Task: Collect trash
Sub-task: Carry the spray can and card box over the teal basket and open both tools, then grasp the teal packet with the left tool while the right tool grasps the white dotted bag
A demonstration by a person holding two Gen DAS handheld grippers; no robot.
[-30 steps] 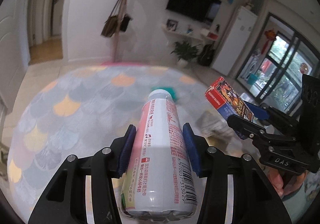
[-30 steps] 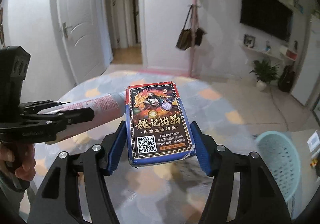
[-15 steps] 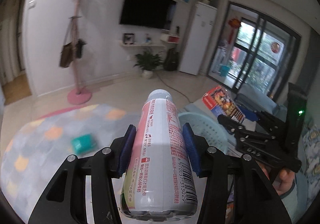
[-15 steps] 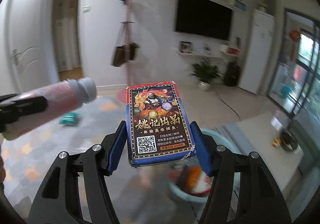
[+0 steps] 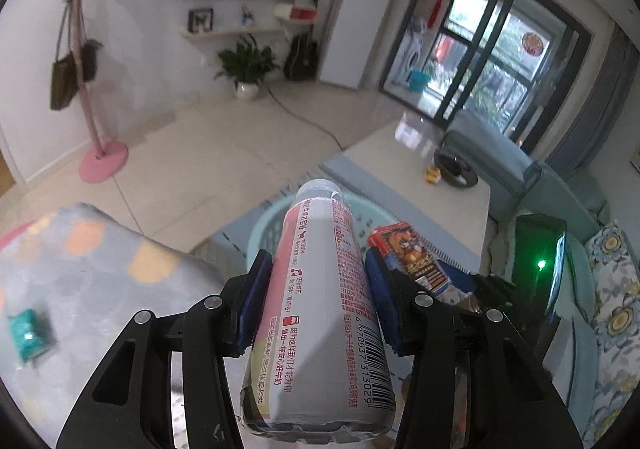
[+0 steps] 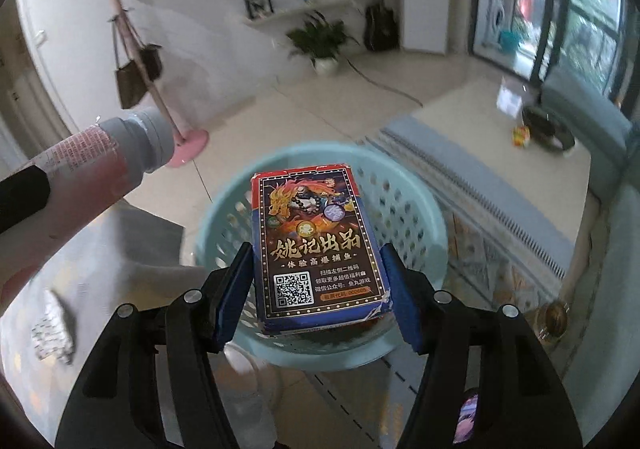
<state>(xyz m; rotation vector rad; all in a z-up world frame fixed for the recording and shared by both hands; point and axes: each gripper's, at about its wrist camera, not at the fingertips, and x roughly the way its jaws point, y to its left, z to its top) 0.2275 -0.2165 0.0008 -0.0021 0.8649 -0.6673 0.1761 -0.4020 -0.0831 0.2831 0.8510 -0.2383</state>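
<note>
I had both claws loaded. Left claw (image 5: 318,309) clamped the milk bottle (image 5: 320,313) around its middle, cap pointing forward at the basket (image 6: 420,209). Right claw (image 6: 316,285) pinched the card box (image 6: 316,245) by its long edges, face up, directly over the basket opening, so letting go should drop it straight in. The bottle sat left of the rim, probably needing a short move first.

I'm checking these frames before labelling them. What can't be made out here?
- Contents of the basket: right wrist view, hidden by the card box; left wrist view, by the bottle.
- Teal packet on the rug: left wrist view, blurred, unreadable.
- Crumpled scrap: right wrist view, blurred, unidentifiable.
- Small yellow item on the table: too small.
</note>
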